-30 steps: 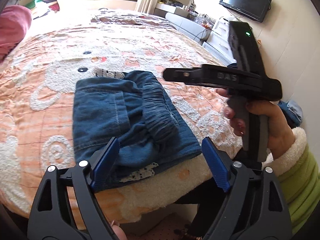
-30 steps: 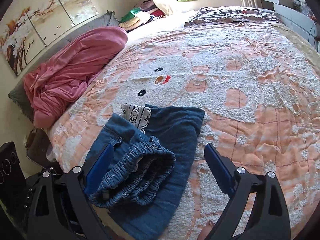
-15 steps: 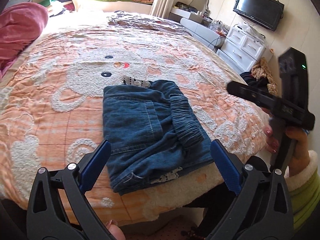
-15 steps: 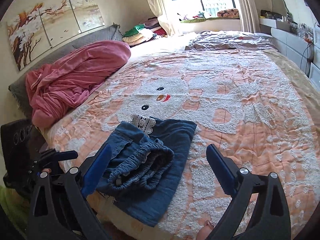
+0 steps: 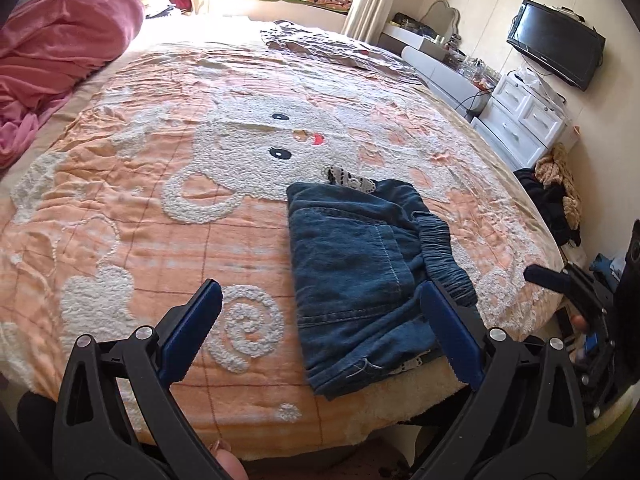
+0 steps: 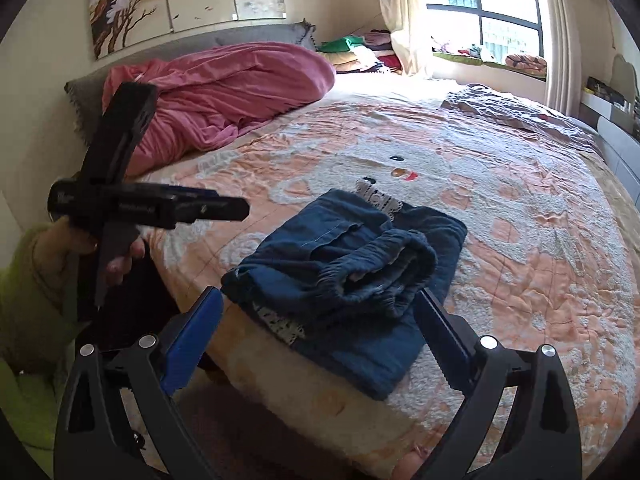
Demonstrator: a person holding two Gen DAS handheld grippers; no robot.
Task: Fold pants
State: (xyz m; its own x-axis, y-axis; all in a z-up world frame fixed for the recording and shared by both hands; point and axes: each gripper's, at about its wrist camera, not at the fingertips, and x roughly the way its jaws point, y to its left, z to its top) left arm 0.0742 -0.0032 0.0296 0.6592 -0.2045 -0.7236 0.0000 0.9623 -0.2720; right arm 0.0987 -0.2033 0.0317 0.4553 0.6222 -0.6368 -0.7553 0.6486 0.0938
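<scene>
The blue denim pants [image 5: 360, 264] lie folded into a small bundle near the front edge of the bed, with the elastic waistband on top and white lace trim showing at both ends. The right wrist view shows the same pants [image 6: 340, 252]. My left gripper [image 5: 320, 300] is open and hangs above the bed edge, just short of the bundle, holding nothing. My right gripper [image 6: 318, 304] is also open and empty, off the bed's corner. A hand holds the left gripper [image 6: 148, 208] up at the left of the right wrist view. The right gripper [image 5: 580, 292] shows at the far right of the left wrist view.
An orange and white bedspread [image 5: 200, 160] covers the bed. A pink blanket [image 6: 224, 92] is heaped by the headboard. Right of the bed stand a white dresser [image 5: 528, 120], a wall TV [image 5: 560, 52] and a pile of clothes [image 5: 556, 188] on the floor.
Both grippers have drawn back from the pants toward the bed's edge, and both have rolled. The left jaws have widened a little. The pants lie as they did.
</scene>
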